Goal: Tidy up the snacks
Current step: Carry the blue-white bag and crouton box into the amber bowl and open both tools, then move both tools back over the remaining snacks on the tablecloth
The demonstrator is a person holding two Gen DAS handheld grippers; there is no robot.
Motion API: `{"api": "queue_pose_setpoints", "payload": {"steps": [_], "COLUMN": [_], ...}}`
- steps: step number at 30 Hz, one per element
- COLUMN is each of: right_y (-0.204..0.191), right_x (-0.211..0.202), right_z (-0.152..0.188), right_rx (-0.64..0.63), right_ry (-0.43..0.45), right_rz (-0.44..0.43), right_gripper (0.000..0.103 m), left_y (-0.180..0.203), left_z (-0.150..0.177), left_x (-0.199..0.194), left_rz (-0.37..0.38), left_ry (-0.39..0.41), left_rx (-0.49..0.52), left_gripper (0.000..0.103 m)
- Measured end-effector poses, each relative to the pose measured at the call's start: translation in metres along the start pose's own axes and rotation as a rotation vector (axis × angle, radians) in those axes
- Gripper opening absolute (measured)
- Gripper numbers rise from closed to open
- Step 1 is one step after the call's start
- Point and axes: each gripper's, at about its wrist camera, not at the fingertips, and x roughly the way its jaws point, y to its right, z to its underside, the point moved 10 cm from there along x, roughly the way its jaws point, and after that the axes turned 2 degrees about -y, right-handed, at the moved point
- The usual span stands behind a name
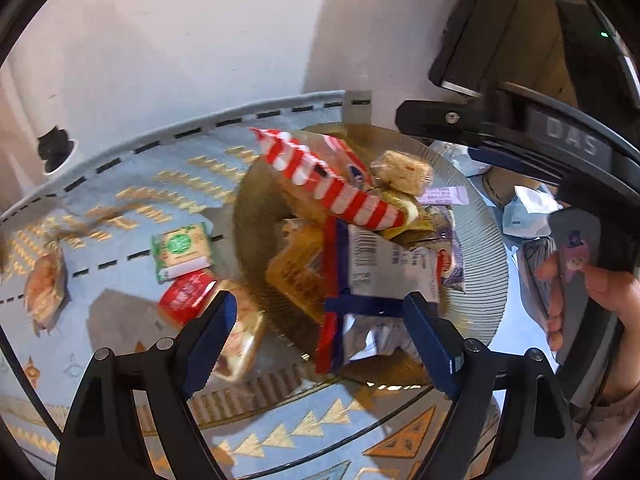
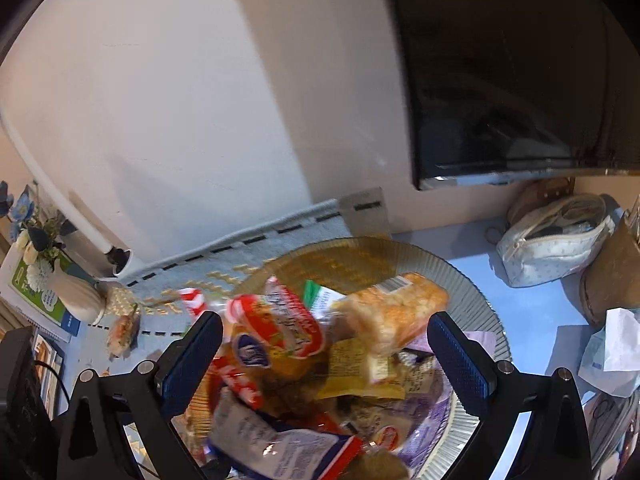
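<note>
Snacks (image 1: 352, 216) sit heaped on a ribbed glass plate (image 1: 486, 264): a red-and-white striped packet (image 1: 332, 176) on top, a pale wrapped bar (image 1: 404, 172) behind it, a barcode-printed wrapper (image 1: 384, 268) at the front. Right wrist view: same pile (image 2: 320, 352), with an orange-crumb bar (image 2: 396, 312) uppermost.

Off the plate, on a light blue patterned mat (image 1: 120, 184): a green-and-cream packet (image 1: 182, 250), a red packet (image 1: 186, 296) just beside it, a clear-wrapped snack (image 1: 240, 336) touching the plate's edge, and a blurred one (image 1: 44, 284) further left.

Plate overlaps the mat on a pale blue tabletop (image 2: 532, 304). White wall behind; a dark screen (image 2: 512, 80) above. A white pouch (image 2: 556, 240) and crumpled paper (image 2: 616, 348) lie to the right, a vase of flowers (image 2: 76, 292) far left.

Left gripper (image 1: 316, 320): jaws spread wide over the plate's near edge, the barcode wrapper between the pads; contact cannot be told.

Right gripper (image 2: 324, 352): jaws spread wide above the pile, gripping nothing.
</note>
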Motion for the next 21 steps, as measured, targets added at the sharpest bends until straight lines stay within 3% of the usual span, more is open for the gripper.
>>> {"api": "queue_pose_setpoints", "payload": {"steps": [10,21], "right_y": [-0.053,-0.134], "right_x": [-0.014,-0.031], "right_z": [0.007,0.031], "right_rx": [-0.045,-0.11], "right_ry": [0.027,0.067], "right_rz": [-0.011,-0.102], "right_gripper": [0.102,0.102], "left_y": [-0.05,-0.136], "left_z": [0.009,0.024], "left_x": [-0.032,-0.069], "left_rz": [-0.036,-0.123], "left_ry": [0.043,0.077], "left_rx": [-0.047,-0.114], "left_gripper": [0.084,0.084]}}
